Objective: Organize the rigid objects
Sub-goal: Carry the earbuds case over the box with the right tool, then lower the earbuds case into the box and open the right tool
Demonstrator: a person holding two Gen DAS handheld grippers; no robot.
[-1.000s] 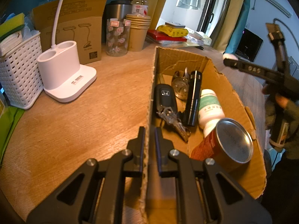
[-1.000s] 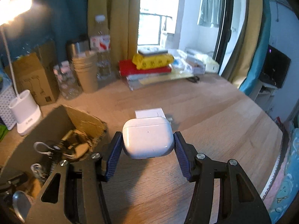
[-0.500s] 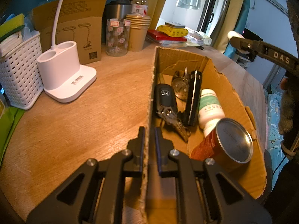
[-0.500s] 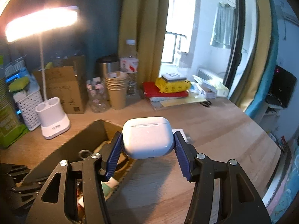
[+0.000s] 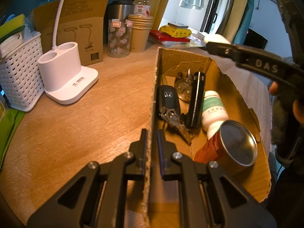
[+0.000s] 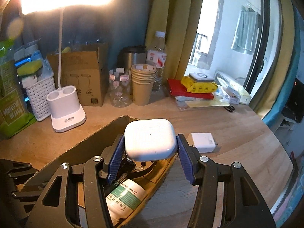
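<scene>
Right wrist view: the right hand-held gripper [image 6: 150,148] clamps a white earbud case [image 6: 149,139] between its blue pads, above the open cardboard box [image 5: 216,70] on the table [image 5: 76,125]. The left hand-held gripper [image 5: 151,144] is pinched on the box's near wall — inside lie a car key [image 5: 168,100], pill bottle [image 5: 213,110] and tin can [image 5: 233,148].

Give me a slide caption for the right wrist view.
Right gripper holds a white earbud case over the cardboard box, above a green-labelled bottle.
</scene>
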